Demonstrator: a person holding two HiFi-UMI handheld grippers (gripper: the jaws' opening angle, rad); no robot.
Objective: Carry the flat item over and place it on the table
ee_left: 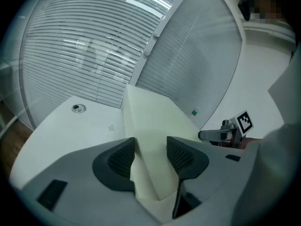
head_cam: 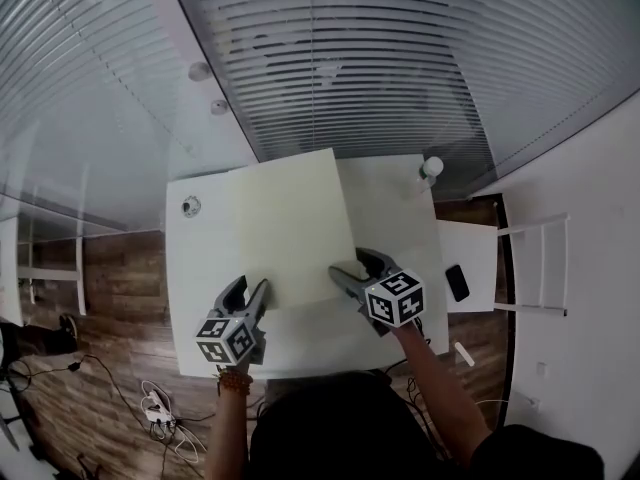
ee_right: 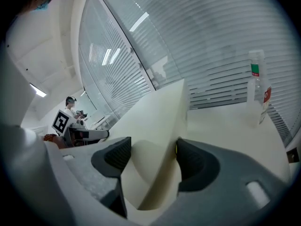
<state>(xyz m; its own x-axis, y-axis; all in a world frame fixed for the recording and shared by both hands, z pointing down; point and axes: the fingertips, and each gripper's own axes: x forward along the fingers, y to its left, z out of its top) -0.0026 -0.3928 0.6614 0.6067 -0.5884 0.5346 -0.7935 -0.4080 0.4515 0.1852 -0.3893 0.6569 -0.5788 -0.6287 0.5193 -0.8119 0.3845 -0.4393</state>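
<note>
While the left hand-held gripper (head_cam: 248,290) and right hand-held gripper (head_cam: 358,268) each clamped the near edge of the sheet (head_cam: 285,218), I saw it spread over the table (head_cam: 395,208). It bowed between the jaws, so I judged it light and limp, best held at well-spaced edge points.

Right gripper (ee_right: 153,160) clamps the cream sheet (ee_right: 155,112); bottle (ee_right: 259,94) beyond — upright.

Flat sheet (head_cam: 285,228) lies over the table (head_cam: 395,218), left of centre; left gripper (head_cam: 250,290) at its near left edge, right gripper (head_cam: 358,268) at its near right corner, sheet between both pairs of jaws; bottle (head_cam: 431,171) on the far right corner; round fitting (head_cam: 191,206) far left; phone (head_cam: 456,282) on the side surface (head_cam: 470,253), right.
</note>
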